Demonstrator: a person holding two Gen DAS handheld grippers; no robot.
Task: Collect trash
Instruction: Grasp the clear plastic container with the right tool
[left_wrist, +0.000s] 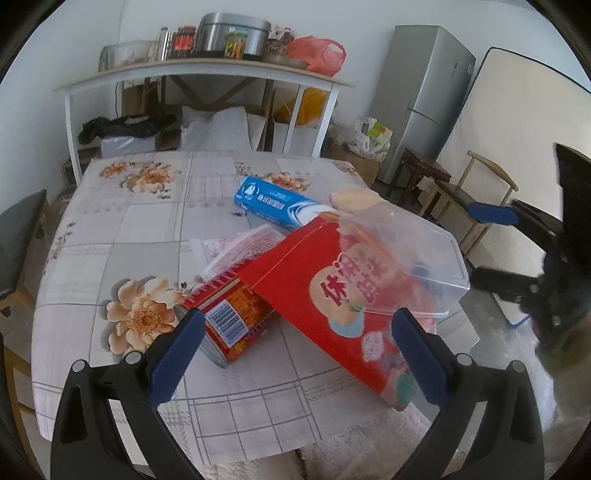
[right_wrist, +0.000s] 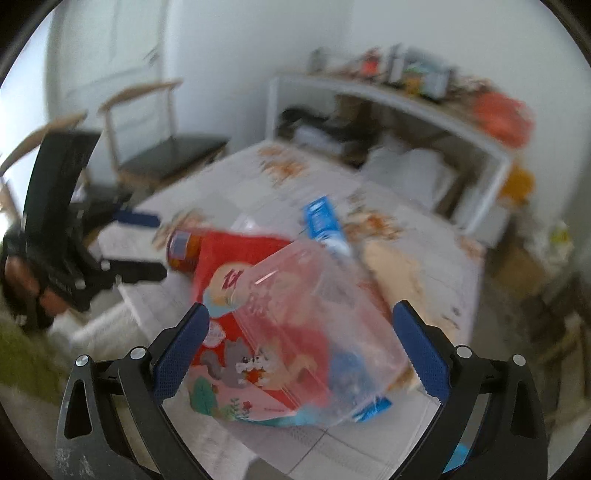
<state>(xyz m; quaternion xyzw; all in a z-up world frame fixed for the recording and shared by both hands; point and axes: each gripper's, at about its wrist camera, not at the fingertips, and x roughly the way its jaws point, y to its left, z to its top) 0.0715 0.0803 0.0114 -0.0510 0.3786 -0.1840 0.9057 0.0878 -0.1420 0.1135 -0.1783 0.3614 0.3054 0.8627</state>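
A pile of trash lies on the floral tablecloth (left_wrist: 155, 236). In the left wrist view I see a red snack box (left_wrist: 332, 295), a clear plastic container (left_wrist: 413, 254) tipped over it, a red can (left_wrist: 232, 317) on its side, a blue toothpaste box (left_wrist: 275, 205) and a crumpled wrapper (left_wrist: 236, 247). My left gripper (left_wrist: 299, 354) stands open just before the can and the red box, holding nothing. In the blurred right wrist view, my right gripper (right_wrist: 301, 354) is open around the clear container (right_wrist: 314, 332), above the red box (right_wrist: 236, 354). The can (right_wrist: 184, 251) lies behind.
A white shelf table (left_wrist: 207, 74) with jars, a metal pot and a red bag stands behind the table. A grey fridge (left_wrist: 424, 99), a leaning mattress and wooden chairs (left_wrist: 476, 199) are at the right. A dark chair (left_wrist: 18, 236) is at the left edge.
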